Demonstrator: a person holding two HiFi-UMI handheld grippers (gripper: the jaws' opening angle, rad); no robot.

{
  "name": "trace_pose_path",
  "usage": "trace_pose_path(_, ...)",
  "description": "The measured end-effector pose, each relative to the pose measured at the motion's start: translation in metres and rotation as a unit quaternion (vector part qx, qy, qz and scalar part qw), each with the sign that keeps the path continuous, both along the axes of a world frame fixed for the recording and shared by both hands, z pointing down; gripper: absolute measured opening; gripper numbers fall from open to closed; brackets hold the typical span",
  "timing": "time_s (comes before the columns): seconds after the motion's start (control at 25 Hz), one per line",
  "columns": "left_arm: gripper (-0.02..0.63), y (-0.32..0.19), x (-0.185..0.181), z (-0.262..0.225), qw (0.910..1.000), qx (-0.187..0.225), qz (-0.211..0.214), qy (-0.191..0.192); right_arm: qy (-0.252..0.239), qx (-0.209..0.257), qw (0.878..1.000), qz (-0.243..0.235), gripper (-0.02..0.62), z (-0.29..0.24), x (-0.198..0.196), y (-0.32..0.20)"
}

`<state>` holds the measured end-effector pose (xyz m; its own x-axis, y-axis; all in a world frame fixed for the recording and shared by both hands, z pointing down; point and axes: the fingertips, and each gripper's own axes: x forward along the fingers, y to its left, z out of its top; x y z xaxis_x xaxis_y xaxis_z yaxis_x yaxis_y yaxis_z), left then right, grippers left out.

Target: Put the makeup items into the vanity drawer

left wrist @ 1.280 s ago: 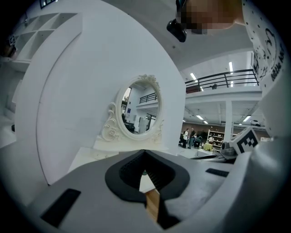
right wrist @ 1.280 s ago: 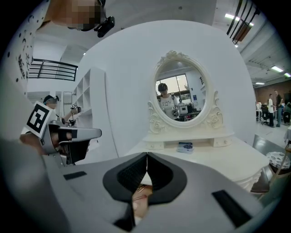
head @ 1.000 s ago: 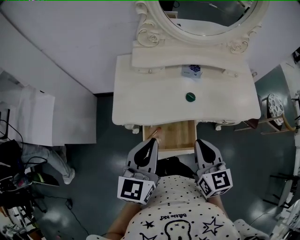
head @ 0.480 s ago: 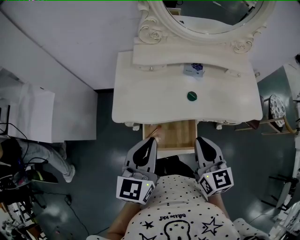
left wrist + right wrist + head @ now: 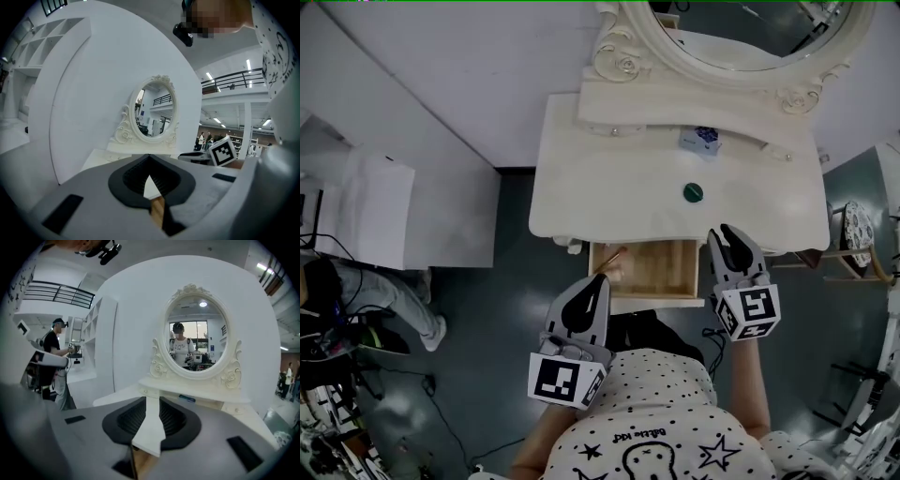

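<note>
Opening, right gripper (image 5: 732,240) jaws empty at vanity top (image 5: 600,187) front edge; green round case (image 5: 693,192) near, ahead-left, untouched. Left gripper (image 5: 601,280) closed, empty, at open drawer (image 5: 652,272) front-left corner.

Vanity top (image 5: 609,178) holds green disc (image 5: 693,193) and box (image 5: 701,141).

top (image 5: 675,417): white, black dots and outline stars, cartoon face print with lettering | left tongs (image 5: 602,279), right tongs (image 5: 724,232): grey shells, black pads, black-and-white marker cubes (image 5: 566,380) | right jaws opening, nothing between
</note>
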<state>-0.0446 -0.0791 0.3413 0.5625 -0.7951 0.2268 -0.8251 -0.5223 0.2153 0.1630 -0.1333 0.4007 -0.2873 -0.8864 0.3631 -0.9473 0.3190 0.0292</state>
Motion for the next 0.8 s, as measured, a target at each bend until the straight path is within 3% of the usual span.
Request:
trace_pose_path(0.36, -0.005, 0.004, -0.013, 0.001, 0.9994, -0.006, -0.03, -0.013, 0.065, -0.07, 0.995, -0.037, 0.086, 0.079, 0.021, -0.08)
trace_pose_path(0.8, -0.005, -0.001, -0.024, 0.006, 0.9974, -0.02, -0.063, -0.03, 0.11, -0.174, 0.977, -0.047, 0.086, 0.177, 0.037, -0.122)
